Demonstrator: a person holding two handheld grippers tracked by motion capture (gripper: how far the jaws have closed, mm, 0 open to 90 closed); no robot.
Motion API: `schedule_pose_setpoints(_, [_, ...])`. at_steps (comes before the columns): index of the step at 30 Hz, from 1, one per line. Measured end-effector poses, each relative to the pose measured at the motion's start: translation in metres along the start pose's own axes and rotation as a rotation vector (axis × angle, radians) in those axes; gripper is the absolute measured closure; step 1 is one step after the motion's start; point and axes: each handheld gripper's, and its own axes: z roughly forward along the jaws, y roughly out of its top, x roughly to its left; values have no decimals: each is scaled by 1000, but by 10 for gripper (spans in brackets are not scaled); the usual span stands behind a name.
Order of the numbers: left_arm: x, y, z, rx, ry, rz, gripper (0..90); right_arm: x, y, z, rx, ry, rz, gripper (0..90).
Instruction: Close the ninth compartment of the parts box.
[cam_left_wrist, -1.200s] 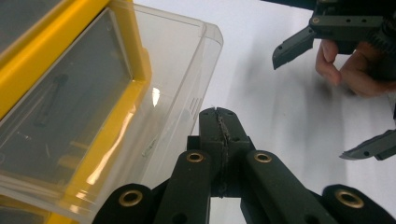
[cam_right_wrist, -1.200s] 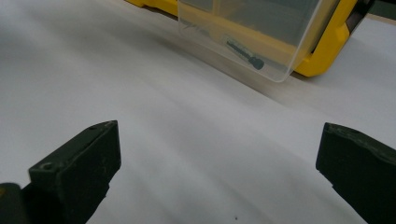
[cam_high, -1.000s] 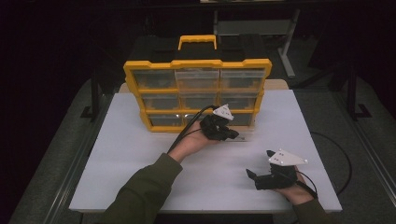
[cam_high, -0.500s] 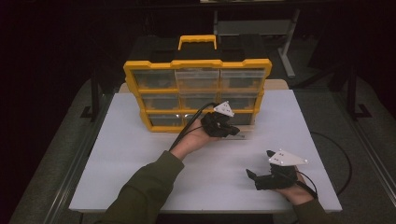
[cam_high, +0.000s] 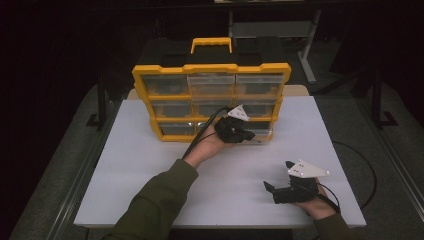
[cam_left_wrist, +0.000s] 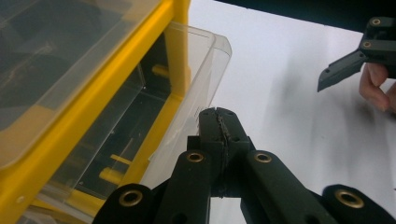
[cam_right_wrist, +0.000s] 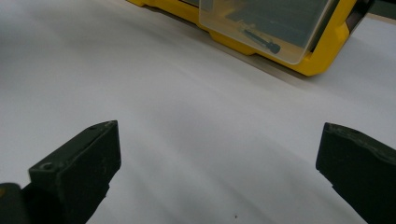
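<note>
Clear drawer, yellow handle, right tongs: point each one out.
clear drawer (cam_left_wrist: 205, 60), left gripper view, on its see-through front wall.
yellow handle (cam_high: 211, 42), high view, on its top bar.
right tongs (cam_right_wrist: 217, 172), right gripper view, midway between the tips.

Bare tabletop (cam_high: 150, 175) before the yellow organizer (cam_high: 210, 70) gives free passage; its protruding clear drawer (cam_high: 262, 134) obstructs the right front.

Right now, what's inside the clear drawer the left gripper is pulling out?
The clear drawer holds one dark screw-like piece. Its back part sits within the yellow organizer, so anything there is covered.
</note>
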Motion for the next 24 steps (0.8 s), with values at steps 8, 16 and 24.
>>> schedule_pose_setpoints(8, [6, -1, 1, -9, 42, 20, 900, 0, 0, 0, 1, 0, -2, 0])
schedule_pose_setpoints(16, [9, -2, 3, -5, 80, 42, 900, 0, 0, 0, 0, 0, 1, 0])
schedule_pose_setpoints(24, [11, -3, 4, -2, 126, 31, 900, 0, 0, 0, 0, 1, 4, 0])
